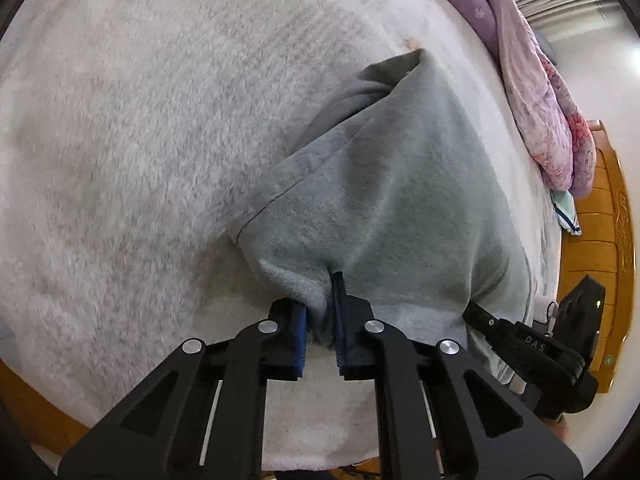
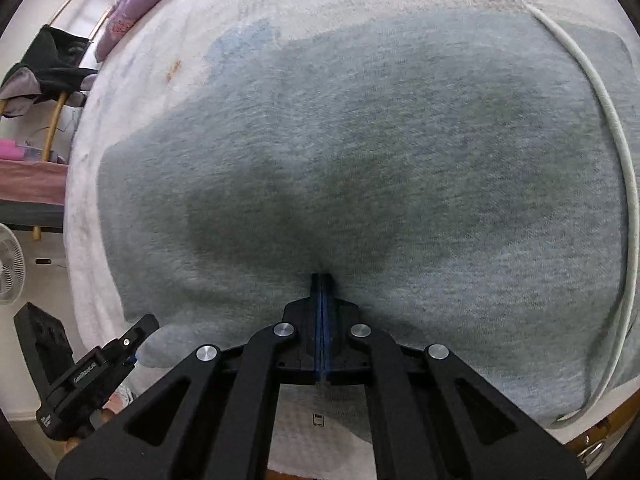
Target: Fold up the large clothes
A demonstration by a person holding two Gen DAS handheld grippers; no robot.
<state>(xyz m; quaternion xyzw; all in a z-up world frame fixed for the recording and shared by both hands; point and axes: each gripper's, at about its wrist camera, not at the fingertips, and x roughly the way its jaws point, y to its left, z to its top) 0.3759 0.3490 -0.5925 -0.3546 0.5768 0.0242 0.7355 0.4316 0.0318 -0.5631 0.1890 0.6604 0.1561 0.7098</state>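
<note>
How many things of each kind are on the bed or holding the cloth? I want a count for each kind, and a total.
Grey garment: 1
White cord: 1
Purple-pink quilt: 1
Grippers, left gripper and right gripper: 2
Total: 5

- The garment (image 1: 392, 184) is seen in a muted grey-green, plain, with a darker shaded patch in the right wrist view.
- The bed cover (image 1: 140, 140) is shown in fluffy off-white.
- Both grippers, left (image 1: 322, 316) and right (image 2: 322, 292), are seen in black with blue pads (image 1: 301, 340).
- The quilt (image 1: 532, 92) is coloured purple and pink, with a floral pattern.
- The bed frame (image 1: 600, 220) is shown in orange-brown wood.
- A white cord (image 2: 616, 152) is seen across the garment.
</note>
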